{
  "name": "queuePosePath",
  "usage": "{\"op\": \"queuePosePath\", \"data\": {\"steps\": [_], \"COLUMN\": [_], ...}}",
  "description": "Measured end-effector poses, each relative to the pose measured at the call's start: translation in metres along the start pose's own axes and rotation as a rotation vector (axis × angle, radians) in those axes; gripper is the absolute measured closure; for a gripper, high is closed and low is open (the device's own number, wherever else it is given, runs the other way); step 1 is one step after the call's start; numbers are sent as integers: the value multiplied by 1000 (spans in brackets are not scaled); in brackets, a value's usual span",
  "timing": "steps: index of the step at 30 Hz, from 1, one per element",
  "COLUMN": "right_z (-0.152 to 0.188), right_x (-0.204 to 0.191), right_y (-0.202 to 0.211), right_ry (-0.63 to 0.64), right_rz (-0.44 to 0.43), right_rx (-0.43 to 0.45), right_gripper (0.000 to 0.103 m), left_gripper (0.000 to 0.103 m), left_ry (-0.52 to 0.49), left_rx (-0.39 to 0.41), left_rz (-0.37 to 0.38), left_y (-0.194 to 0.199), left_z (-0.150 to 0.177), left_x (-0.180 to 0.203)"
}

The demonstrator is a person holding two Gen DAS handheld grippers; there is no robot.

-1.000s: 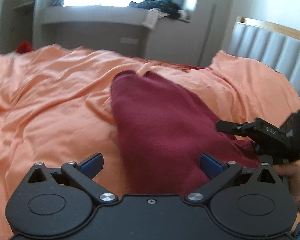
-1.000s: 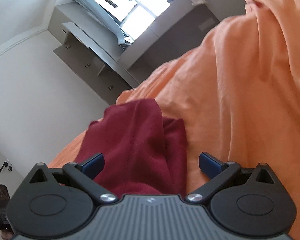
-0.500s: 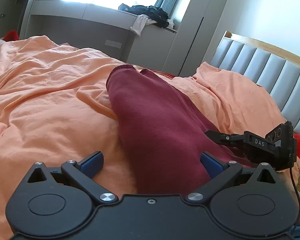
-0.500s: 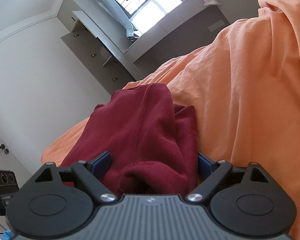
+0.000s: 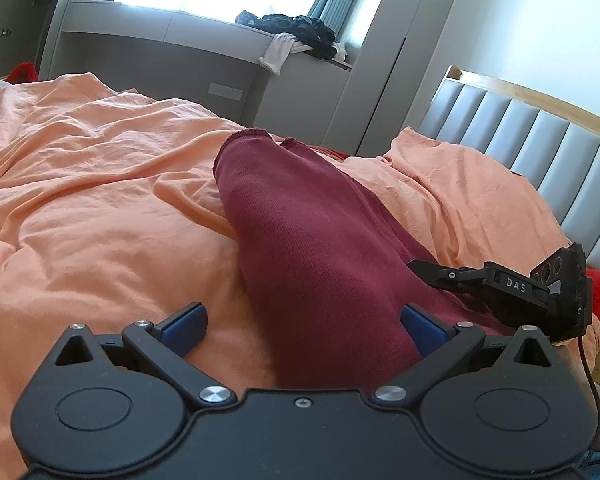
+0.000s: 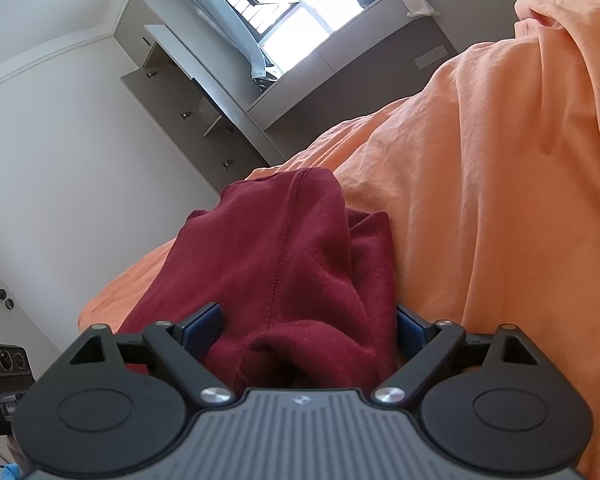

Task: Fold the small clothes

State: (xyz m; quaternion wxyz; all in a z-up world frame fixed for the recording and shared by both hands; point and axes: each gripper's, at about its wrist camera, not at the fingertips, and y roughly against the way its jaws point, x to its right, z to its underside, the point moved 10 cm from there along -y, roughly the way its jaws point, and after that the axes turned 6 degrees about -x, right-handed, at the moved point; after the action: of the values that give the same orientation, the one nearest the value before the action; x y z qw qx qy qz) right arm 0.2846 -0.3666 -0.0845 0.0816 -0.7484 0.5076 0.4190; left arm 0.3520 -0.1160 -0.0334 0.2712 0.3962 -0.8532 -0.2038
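A dark red garment (image 5: 300, 232) lies stretched along the orange bed cover, its far hem toward the window. My left gripper (image 5: 304, 324) is open, low over its near end, with the cloth reaching between the blue pads and against the right one (image 5: 422, 328). My right gripper (image 6: 310, 330) has its jaws partly closed around a bunched edge of the garment (image 6: 284, 260); both pads touch the cloth. The right gripper also shows in the left wrist view (image 5: 512, 292), at the garment's right edge.
The orange bed cover (image 5: 80, 208) is rumpled all around. A grey padded headboard (image 5: 540, 152) stands at the right. A grey window ledge with a pile of dark and white clothes (image 5: 296, 40) runs behind the bed. A wall cabinet (image 6: 188, 92) shows in the right view.
My right gripper's jaws have narrowed around the bunched garment edge. The left gripper has stayed open and tilted up slightly, so more of the room shows.
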Motion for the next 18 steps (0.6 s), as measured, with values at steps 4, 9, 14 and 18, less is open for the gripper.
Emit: {"op": "queuePosePath", "data": {"steps": [4,9,14,18], "right_z": [1,1,2,2], "right_x": [-4,-8,-5,-3], "right_y": [1,2,0,0], "right_ry": [9,17,9,4], "right_rz": [-5,-14,-17,-15], "right_rx": [-1,-3,-3,2], "right_gripper": [26,33,33,32], "left_gripper": [0,0,0,0], "left_ry": [0,-1,-1,-1], "left_rx": [0,-1,0,2], "left_rz": [1,1,0,-3], "left_y": [0,0,0,1], "left_z": [0,0,0,0], "left_x": [0,0,-1,-1]}}
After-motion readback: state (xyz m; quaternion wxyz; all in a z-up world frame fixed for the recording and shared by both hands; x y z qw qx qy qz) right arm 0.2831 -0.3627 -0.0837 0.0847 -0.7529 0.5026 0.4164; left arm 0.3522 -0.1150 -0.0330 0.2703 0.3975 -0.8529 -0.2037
